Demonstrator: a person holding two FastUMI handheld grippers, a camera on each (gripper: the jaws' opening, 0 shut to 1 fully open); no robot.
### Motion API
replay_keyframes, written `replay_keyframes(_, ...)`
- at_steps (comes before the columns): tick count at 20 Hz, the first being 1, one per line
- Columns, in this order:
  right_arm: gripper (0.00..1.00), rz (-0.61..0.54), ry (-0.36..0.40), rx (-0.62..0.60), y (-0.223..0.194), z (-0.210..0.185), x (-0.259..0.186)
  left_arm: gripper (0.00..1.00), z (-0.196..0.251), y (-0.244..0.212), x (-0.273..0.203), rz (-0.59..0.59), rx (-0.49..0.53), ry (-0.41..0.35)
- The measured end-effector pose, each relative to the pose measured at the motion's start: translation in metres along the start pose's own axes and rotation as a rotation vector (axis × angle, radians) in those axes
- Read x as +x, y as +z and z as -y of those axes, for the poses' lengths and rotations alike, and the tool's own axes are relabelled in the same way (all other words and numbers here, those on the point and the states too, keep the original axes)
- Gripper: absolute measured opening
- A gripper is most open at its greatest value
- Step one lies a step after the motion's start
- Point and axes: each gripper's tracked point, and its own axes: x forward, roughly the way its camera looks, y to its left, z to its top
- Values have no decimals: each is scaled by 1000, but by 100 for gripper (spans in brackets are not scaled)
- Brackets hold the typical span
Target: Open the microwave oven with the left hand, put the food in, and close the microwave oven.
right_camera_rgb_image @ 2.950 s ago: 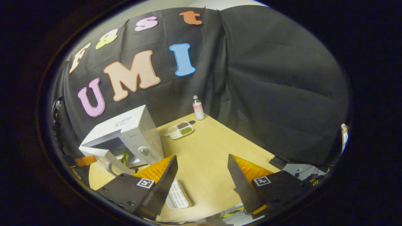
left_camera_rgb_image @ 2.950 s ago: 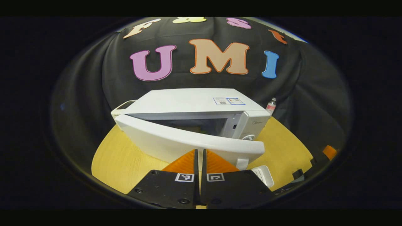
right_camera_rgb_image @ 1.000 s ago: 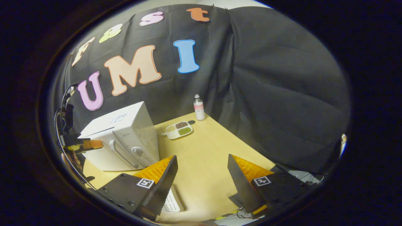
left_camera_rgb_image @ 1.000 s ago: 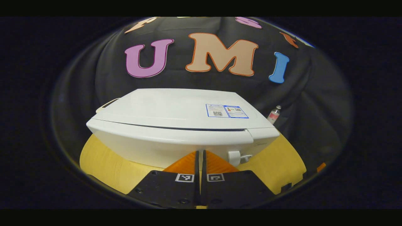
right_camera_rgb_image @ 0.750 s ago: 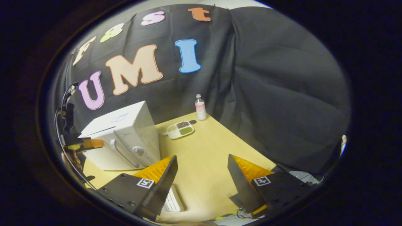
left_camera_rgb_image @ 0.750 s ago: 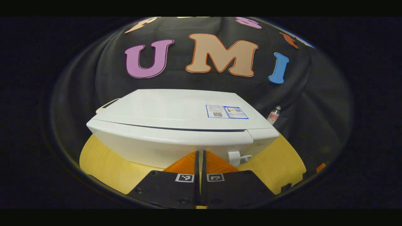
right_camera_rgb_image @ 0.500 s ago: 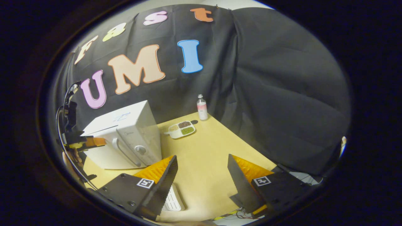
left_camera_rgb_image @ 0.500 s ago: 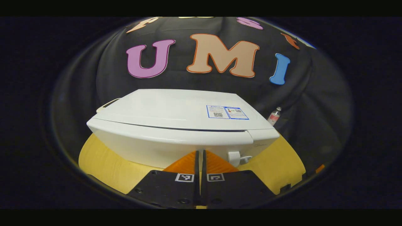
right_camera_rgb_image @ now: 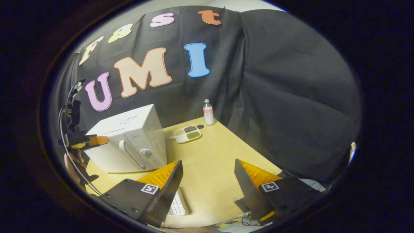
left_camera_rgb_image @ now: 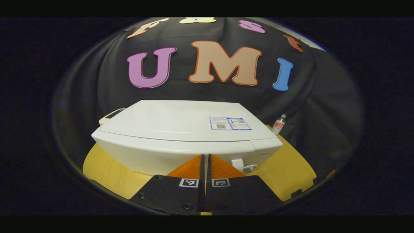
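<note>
In the left gripper view the left gripper (left_camera_rgb_image: 205, 158) has its two fingers pressed flat together with nothing between them, tips right at the lower front of the oven's door (left_camera_rgb_image: 168, 152). Whether the tips touch the door cannot be told. The oven (left_camera_rgb_image: 181, 126) fills the middle of the table (left_camera_rgb_image: 106, 168); its door lies flush with the body. The fingers hide the lower middle of the door, and the handle (left_camera_rgb_image: 237, 163) shows as a stub beside them, with part of a knob (left_camera_rgb_image: 249, 168) next to it. The food is hidden behind the shut door. A label (left_camera_rgb_image: 230, 123) sits on the oven's top, too small to read. Past the oven's right end, at the table's far edge, stands a small bottle (left_camera_rgb_image: 278, 124).

In the right gripper view the right gripper (right_camera_rgb_image: 208, 181) is spread wide and holds nothing, above the table's near edge. A white ribbed tray (right_camera_rgb_image: 178, 205) lies under its left finger, mostly covered. Cables (right_camera_rgb_image: 241, 221) show below the near edge. Farther left stands the oven (right_camera_rgb_image: 129, 142), door shut, handle (right_camera_rgb_image: 131, 157) and knob (right_camera_rgb_image: 146, 152) facing the camera. The left gripper (right_camera_rgb_image: 97, 140) is at the door's left edge; contact is hard to make out, and the hand (right_camera_rgb_image: 72, 163) holding it is cut off at the side. Beyond, near the far corner, a divided dish (right_camera_rgb_image: 187, 133) of grains lies just before the bottle (right_camera_rgb_image: 208, 113).
</note>
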Motion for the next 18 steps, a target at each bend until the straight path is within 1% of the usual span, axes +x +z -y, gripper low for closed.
replay_keyframes(1, 92, -3, 5, -8, -1, 0, -1, 1, 1, 4, -8, 17, 17, -5)
replay_keyframes(3, 92, -9, 20, -33, -3, -1, -3, 5, 2, 4, -24, 33, 17, 0)
replay_keyframes(4, 98, -12, 25, -47, -3, -1, -3, 4, 3, 0, -33, 30, 0, 2)
replay_keyframes(6, 98, -14, 32, -78, -3, -3, -3, 13, 3, -11, -54, 11, -41, 7)
replay_keyframes(7, 98, -15, 44, -90, -1, -6, -4, 26, 2, -19, -66, 3, -51, 14)
replay_keyframes(8, 98, -13, 61, -97, 0, -13, -4, 34, 1, -24, -76, 4, -53, 21)
replay_keyframes(9, 98, -9, 82, -103, 3, -19, -3, 47, -2, -28, -86, 13, -48, 35)
replay_keyframes(10, 98, -1, 103, -114, 7, -26, -3, 57, -5, -31, -96, 18, -43, 50)
replay_keyframes(11, 98, 6, 121, -128, 11, -31, -4, 72, -8, -33, -105, 31, -36, 68)
replay_keyframes(12, 98, 14, 142, -143, 15, -38, -3, 92, -9, -31, -119, 43, -36, 81)
replay_keyframes(13, 98, 30, 164, -158, 22, -46, -4, 99, -14, -27, -123, 52, -39, 96)
replay_keyframes(14, 92, 53, 184, -175, 33, -54, -6, 97, -18, -20, -130, 68, -45, 107)
replay_keyframes(17, 92, 125, 246, -205, 64, -79, -18, 96, -27, 13, -151, 163, -95, 121)
replay_keyframes(18, 92, 148, 268, -203, 74, -87, -24, 99, -32, 23, -158, 186, -102, 133)
